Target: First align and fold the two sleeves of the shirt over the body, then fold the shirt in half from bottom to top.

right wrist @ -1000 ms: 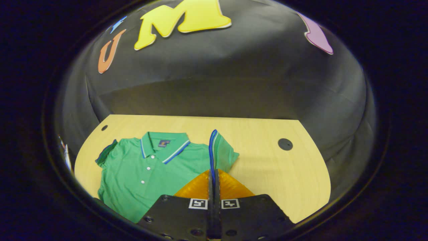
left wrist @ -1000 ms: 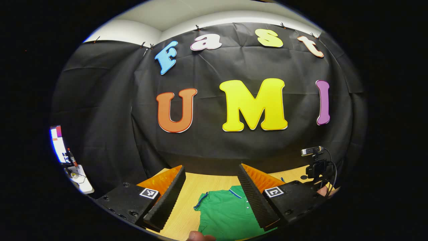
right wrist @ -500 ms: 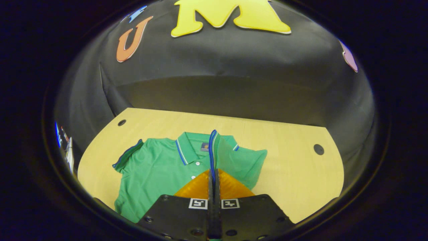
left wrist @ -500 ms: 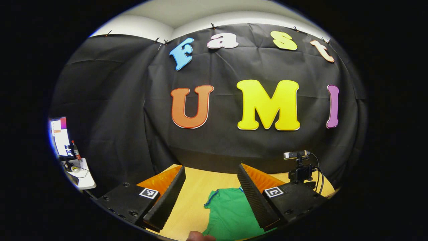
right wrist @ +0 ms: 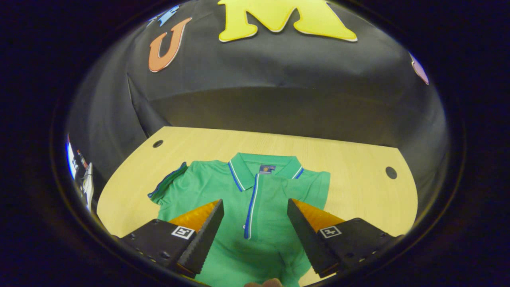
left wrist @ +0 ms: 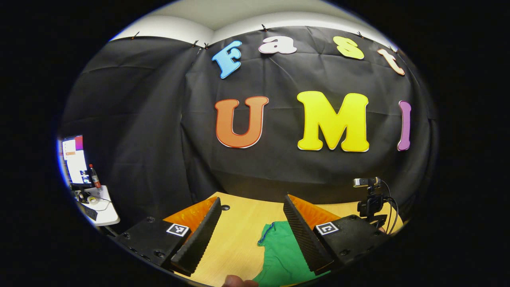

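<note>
A green polo shirt [right wrist: 275, 223] lies face up on the wooden table [right wrist: 350, 191], collar [right wrist: 265, 169] toward the wall. One sleeve is folded over the body, its blue-striped cuff [right wrist: 250, 211] running down the middle. The other sleeve [right wrist: 169, 185] is spread out to the left. My right gripper [right wrist: 255, 201] hovers open over the chest, its fingers either side of the folded cuff and apart from it. My left gripper [left wrist: 252, 198] is open above the table [left wrist: 239, 235], with the shirt's spread sleeve [left wrist: 279, 251] low between its fingers.
A small camera on a stand [left wrist: 370, 199] rises at the table's right end. A side table with a monitor [left wrist: 73, 159] and a bottle sits far left. Cable holes [right wrist: 157, 143] [right wrist: 391, 172] mark the table's back corners. The black cloth wall stands close behind.
My right gripper has carried the sleeve over the body, opened and let it go; the cuff now lies flat. My left gripper's view has swung left, so the shirt sits further right.
</note>
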Demonstrator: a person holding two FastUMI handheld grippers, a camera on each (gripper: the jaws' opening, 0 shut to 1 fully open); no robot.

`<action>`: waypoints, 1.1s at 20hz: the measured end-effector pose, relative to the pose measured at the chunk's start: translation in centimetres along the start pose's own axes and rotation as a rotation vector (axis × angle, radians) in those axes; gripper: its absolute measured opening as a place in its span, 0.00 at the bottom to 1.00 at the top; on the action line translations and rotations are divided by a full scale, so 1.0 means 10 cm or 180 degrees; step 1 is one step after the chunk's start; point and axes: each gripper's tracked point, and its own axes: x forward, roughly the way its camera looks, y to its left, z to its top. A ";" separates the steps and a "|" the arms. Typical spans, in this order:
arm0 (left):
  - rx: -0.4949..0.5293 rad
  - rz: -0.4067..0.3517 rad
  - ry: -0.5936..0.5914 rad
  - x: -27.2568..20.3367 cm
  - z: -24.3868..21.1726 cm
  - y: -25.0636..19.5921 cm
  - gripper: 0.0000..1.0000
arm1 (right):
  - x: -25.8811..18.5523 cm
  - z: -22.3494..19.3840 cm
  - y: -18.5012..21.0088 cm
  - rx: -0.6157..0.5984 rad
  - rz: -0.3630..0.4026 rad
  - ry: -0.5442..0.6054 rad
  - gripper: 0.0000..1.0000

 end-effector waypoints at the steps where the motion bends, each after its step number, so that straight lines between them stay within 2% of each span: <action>1: 0.0000 -0.0065 0.0002 0.03 -0.02 -0.01 0.99 | -0.08 0.03 -0.02 -0.0009 -0.0031 -0.0059 0.94; 6: 0.0005 -0.0379 0.0116 0.29 -0.23 -0.03 0.99 | -0.58 0.22 0.01 -0.0071 -0.0055 -0.0331 0.96; 10: -0.0047 -0.0676 0.0330 0.52 -0.59 -0.11 0.99 | -1.09 0.35 0.05 -0.0219 -0.0053 -0.0546 0.97; 14: -0.0101 -0.0851 0.0563 0.75 -0.96 -0.18 0.99 | -1.61 0.39 0.04 -0.0409 -0.0116 -0.0731 0.97; 18: -0.0123 -0.0994 0.0753 1.02 -1.37 -0.24 0.99 | -2.05 0.43 0.01 -0.0399 -0.0202 -0.0899 0.97; 22: -0.0104 -0.1039 0.1031 1.31 -1.89 -0.24 0.97 | -2.35 0.42 -0.07 -0.0433 -0.0318 -0.0993 0.97</action>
